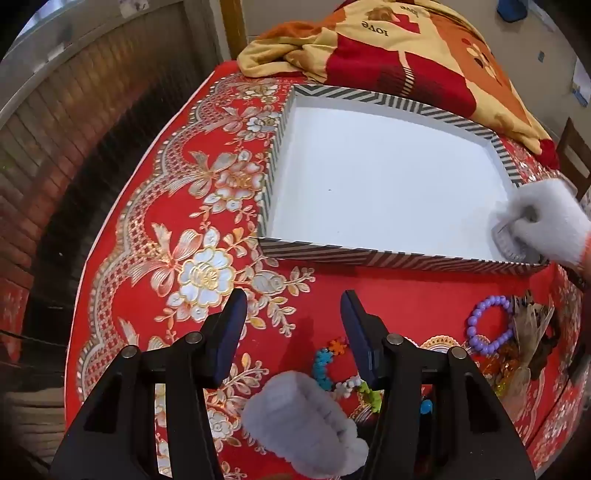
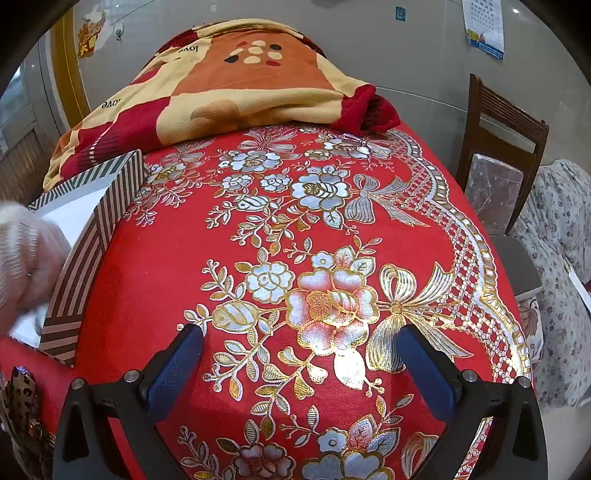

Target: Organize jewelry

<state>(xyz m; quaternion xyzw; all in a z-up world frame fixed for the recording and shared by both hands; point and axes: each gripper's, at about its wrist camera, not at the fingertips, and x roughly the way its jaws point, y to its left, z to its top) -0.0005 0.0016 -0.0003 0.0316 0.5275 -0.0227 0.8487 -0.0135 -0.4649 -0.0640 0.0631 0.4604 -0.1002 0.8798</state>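
Below our open, empty left gripper (image 1: 293,314) lay the bead jewelry (image 1: 332,373); right gripper (image 2: 301,345), wide open, stood farther off.

A lived-in home room is showing here: a red tablecloth with gold and silver embossed flowers (image 2: 332,258) is covering the table, a red, orange and yellow fleece blanket (image 2: 236,92) is lying heaped at its far end, a dark wooden slat-back chair (image 2: 506,122) is standing beside it, and a paper calendar (image 2: 484,26) is hanging on the pale wall.
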